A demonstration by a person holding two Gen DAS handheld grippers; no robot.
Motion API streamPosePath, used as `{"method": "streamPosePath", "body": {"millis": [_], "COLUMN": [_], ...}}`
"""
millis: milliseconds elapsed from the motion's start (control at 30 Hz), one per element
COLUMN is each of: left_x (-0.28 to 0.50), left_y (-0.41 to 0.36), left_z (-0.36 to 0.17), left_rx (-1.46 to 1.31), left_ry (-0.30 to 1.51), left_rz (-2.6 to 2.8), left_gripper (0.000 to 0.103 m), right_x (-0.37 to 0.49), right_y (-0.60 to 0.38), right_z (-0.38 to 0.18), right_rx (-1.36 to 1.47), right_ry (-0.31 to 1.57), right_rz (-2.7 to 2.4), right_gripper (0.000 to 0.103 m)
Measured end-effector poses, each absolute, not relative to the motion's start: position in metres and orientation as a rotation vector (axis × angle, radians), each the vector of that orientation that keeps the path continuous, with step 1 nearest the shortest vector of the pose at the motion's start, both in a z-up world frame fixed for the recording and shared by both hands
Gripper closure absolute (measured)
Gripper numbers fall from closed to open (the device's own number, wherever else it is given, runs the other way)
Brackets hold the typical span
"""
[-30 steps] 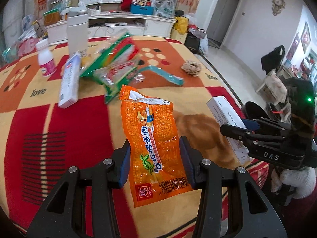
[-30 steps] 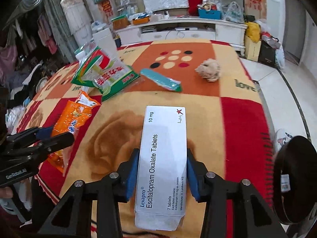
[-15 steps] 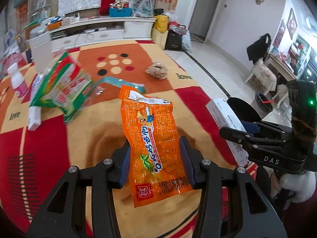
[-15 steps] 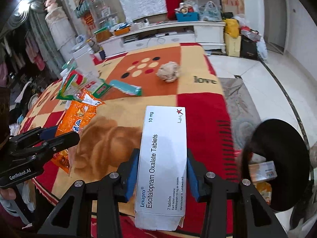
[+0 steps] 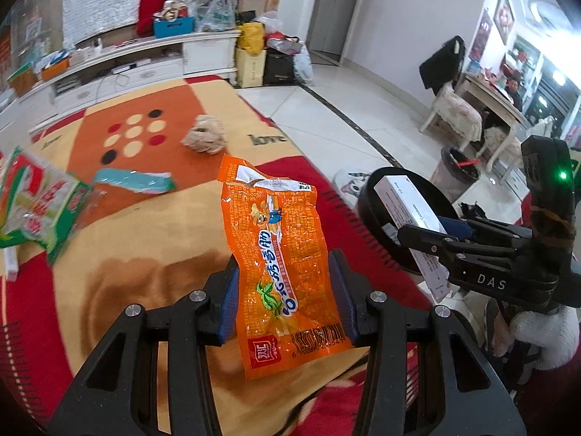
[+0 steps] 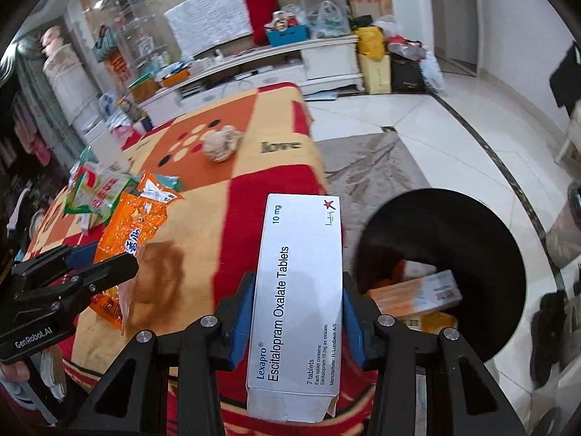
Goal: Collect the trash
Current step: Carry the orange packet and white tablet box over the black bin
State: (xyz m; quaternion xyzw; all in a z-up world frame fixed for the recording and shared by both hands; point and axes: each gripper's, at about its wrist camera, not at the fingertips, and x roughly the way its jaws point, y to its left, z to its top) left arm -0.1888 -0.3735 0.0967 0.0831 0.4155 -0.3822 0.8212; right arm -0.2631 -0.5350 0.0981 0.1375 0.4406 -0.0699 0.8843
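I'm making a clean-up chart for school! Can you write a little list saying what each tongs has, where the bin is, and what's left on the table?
left tongs: shut on orange plastic snack wrapper
right tongs: shut on white cardboard tablet box
round black bin: on the floor beside the table, boxes inside
left on blanket-covered table: crumpled beige paper ball, green-and-red packet, teal wrapper

We see the left gripper (image 5: 285,299) clamped on an orange snack packet (image 5: 281,265), its blue pads pressing both long edges. Taking this packet as landmark: beyond it lies a crumpled paper ball (image 5: 204,135) on the patterned blanket (image 5: 109,247); to its left, a teal wrapper (image 5: 132,181) and a green-and-red bag (image 5: 34,200). To its right, the right gripper (image 5: 441,234) grips a white box (image 5: 412,218) over a black bin (image 5: 377,196).
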Motion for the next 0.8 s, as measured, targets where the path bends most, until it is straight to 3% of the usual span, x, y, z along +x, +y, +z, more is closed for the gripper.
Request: {"method": "streamPosePath", "body": {"millis": [800], "left_x": [-0.199], "left_y": [-0.468], "left_z": [0.081], "left_rx": [0.208], "left_ry": [0.913], "left_rz": [-0.958], "left_gripper": [0.059], "right_x": [-0.298], "right_y": [-0.61], "right_z": [0.085], "right_rx": [0.347], "right_ry": [0.929], "right_rz": [-0.31], "right_gripper": [0.061]}}
